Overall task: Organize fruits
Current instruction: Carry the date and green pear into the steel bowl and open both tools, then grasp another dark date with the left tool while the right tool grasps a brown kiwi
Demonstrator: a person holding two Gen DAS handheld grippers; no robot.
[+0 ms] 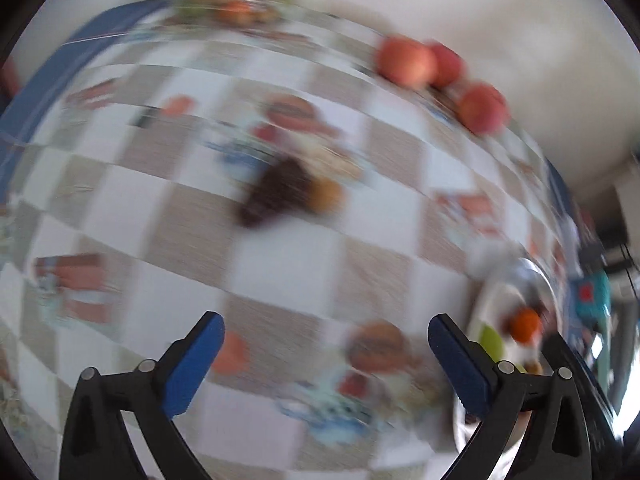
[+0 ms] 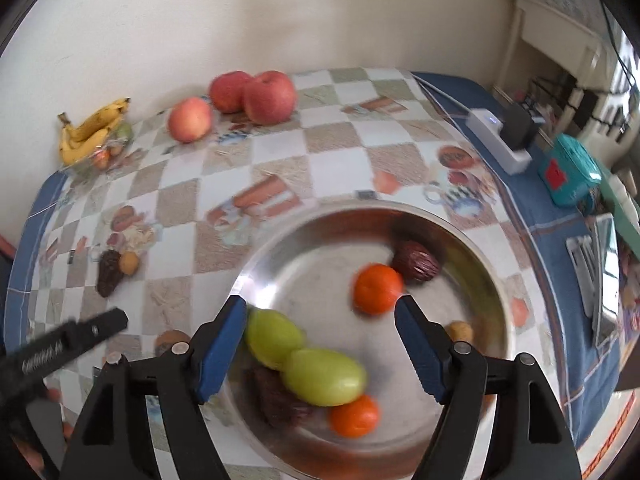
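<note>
While the steel bowl point(image 2: 472, 240) already holds two oranges, two green fruits and dark ones, three apples point(image 2: 269, 97), bananas point(image 2: 90, 130) and a dark fruit point(image 2: 109, 273) remain on the counter point(image 2: 332, 152), with both grippers' fingers apart and empty.

A white power strip point(image 2: 498, 140) carrying a black adapter point(image 2: 518, 126) is lying near a teal box point(image 2: 570, 176) on the checkered tablecloth point(image 2: 320, 148).

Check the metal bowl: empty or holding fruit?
Holding fruit. The metal bowl contains two oranges, two green fruits and dark pieces.
</note>
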